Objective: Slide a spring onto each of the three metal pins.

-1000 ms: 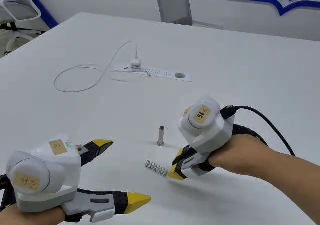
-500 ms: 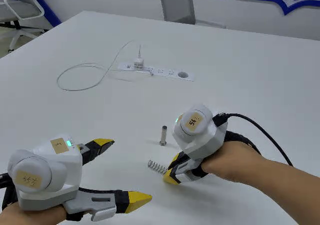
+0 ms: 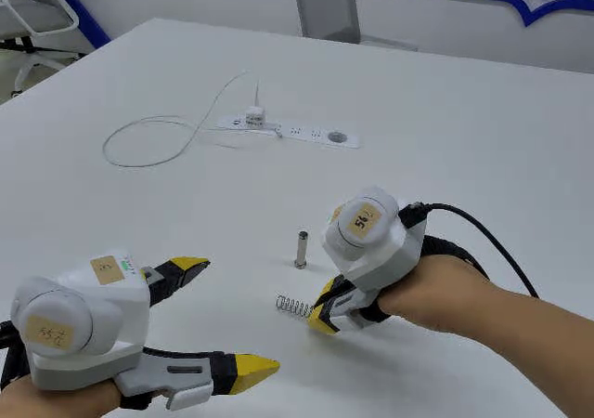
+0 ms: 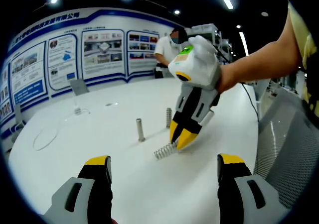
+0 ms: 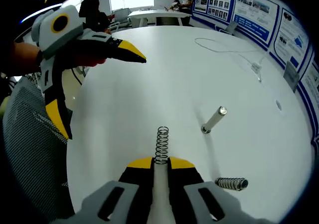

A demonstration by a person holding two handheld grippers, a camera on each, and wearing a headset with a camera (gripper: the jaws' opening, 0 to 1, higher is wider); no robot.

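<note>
change: right gripper [image 3: 322, 319] still pinches the spring [image 3: 295, 305], barely shifted.
spring: juts from my closed jaws, near the pin [image 3: 300, 249].
left gripper [image 3: 232, 316]: jaws wide.

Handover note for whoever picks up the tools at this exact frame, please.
Left tool: open, empty, hovering over the table.
Right tool: shut on one end of a spring, held low.
A bare pin stands upright just beyond the spring.
Done: a second pin seems to carry its spring already.
Left: slide the held spring onto the bare pin.
</note>
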